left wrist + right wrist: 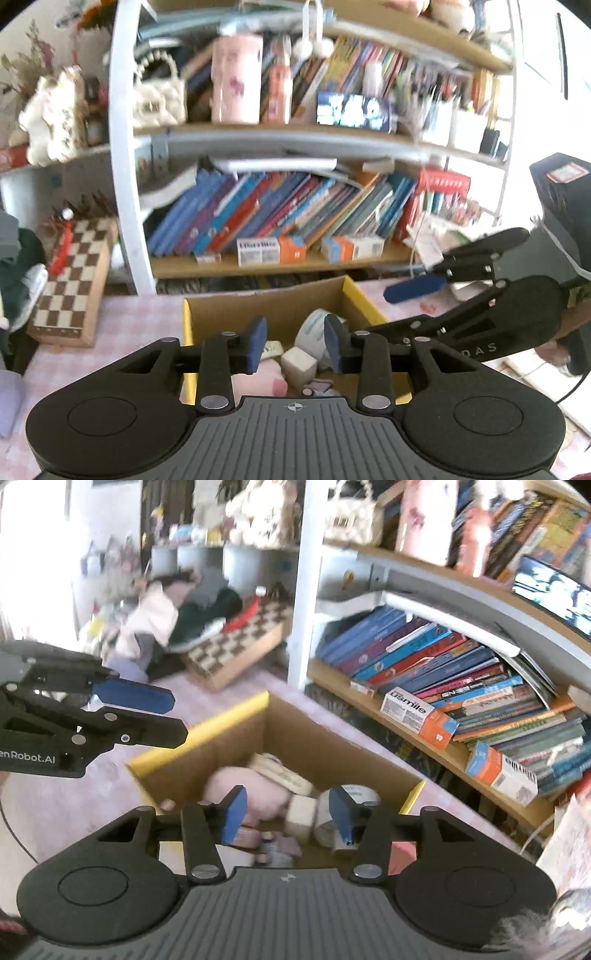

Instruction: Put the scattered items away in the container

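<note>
One cardboard box (295, 731) is seen on the pink counter (92, 794), holding one pink plush (258, 794), one white cube (301, 814) and one tape roll (354, 801). Above the box, the left gripper (295, 343) and right gripper (286, 812) are spread, empty.

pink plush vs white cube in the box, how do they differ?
The pink plush is soft, rounded and the bigger of the two; the white cube is hard-edged, boxy and smaller. The plush lies toward the box's yellow-edged side, the cube beside the tape roll. Both are already inside the box.
</note>
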Demonstrator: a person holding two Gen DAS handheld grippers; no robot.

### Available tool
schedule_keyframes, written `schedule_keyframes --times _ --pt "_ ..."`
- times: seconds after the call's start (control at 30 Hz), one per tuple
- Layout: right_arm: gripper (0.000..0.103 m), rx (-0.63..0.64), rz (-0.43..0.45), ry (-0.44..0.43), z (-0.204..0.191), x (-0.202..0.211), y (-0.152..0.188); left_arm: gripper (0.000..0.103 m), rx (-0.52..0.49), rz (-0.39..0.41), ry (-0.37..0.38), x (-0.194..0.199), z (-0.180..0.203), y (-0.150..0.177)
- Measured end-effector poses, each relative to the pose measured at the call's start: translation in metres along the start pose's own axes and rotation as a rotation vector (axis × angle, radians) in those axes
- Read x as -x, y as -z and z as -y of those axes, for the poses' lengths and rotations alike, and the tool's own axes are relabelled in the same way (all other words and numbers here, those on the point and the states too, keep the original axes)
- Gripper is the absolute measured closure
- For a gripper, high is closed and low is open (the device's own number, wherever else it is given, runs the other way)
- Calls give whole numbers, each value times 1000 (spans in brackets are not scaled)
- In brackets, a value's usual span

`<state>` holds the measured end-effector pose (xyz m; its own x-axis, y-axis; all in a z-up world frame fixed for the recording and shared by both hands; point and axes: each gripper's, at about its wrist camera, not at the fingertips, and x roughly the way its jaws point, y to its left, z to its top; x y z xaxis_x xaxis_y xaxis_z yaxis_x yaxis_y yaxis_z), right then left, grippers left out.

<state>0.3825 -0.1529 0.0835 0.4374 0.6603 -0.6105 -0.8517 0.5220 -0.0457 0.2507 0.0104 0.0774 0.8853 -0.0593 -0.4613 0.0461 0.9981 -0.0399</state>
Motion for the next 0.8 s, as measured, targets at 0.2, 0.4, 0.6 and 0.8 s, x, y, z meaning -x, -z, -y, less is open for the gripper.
schedule_keyframes --times 0.2,0.4,0.6,0.8 --pt "52 -188 18 19 -34 35 20 54 27 30 -19 44 0 19" --pt "50 -349 16 125 -75 54 54 44 33 20 -27 76 4 47" --pt "42 -362 19 235 -127 68 94 33 15 1 -103 107 11 87" --pt "22 -377 50 382 -173 81 135 25 65 -4 -195 136 18 125"
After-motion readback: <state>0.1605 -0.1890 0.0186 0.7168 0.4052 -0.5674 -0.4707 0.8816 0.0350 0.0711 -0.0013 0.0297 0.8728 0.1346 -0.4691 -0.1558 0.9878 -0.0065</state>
